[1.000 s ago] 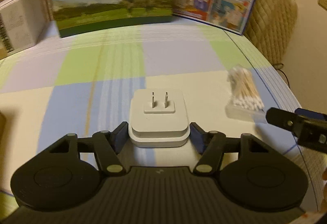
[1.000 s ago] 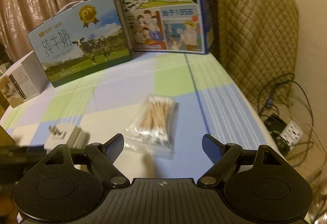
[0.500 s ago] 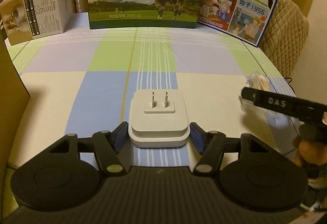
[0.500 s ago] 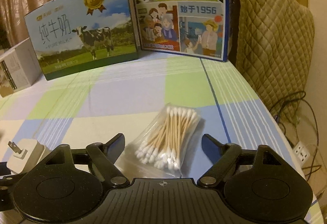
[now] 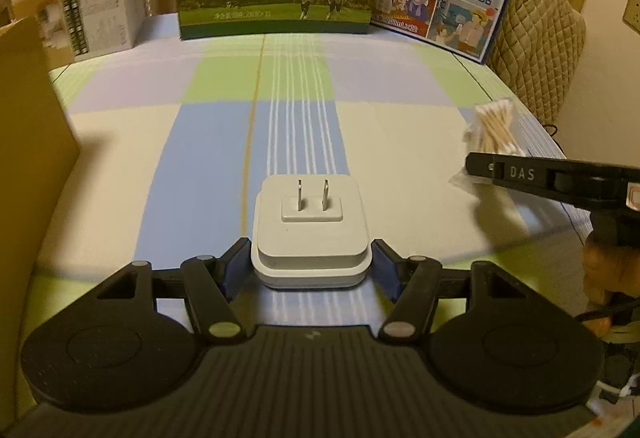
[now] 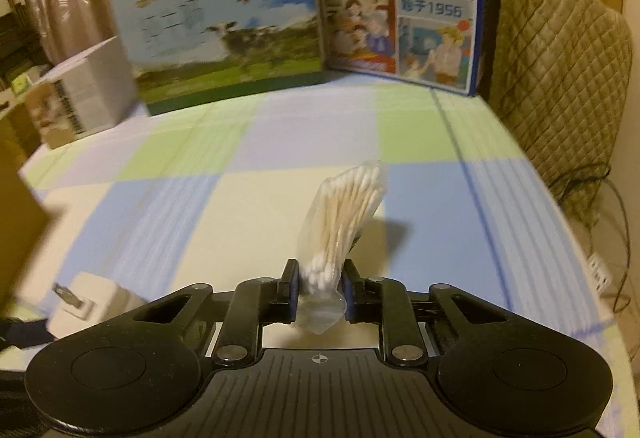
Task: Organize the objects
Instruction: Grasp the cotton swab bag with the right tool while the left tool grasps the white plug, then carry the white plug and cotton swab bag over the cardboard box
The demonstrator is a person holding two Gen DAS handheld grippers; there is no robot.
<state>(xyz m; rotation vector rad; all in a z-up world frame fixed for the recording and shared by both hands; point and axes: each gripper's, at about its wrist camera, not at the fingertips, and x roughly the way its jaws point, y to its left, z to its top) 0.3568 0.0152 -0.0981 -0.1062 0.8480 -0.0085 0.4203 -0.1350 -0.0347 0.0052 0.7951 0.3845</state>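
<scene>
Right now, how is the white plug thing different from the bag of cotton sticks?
The plug is a hard white block with two metal prongs; the cotton swab bag is soft clear plastic full of thin sticks. The plug sits wide in the left tool; the bag is squeezed narrow as the right tool closes. Both are gripped at one end.

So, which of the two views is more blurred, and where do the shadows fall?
Right wrist view: the green milk box and the tablecloth are smeared, the cotton swab bag is sharper and casts a shadow to its right. Left wrist view: mostly sharp, the white charger is crisp, a soft shadow lies beside the brown cardboard. Both views bend at the edges under warm dim light.
</scene>
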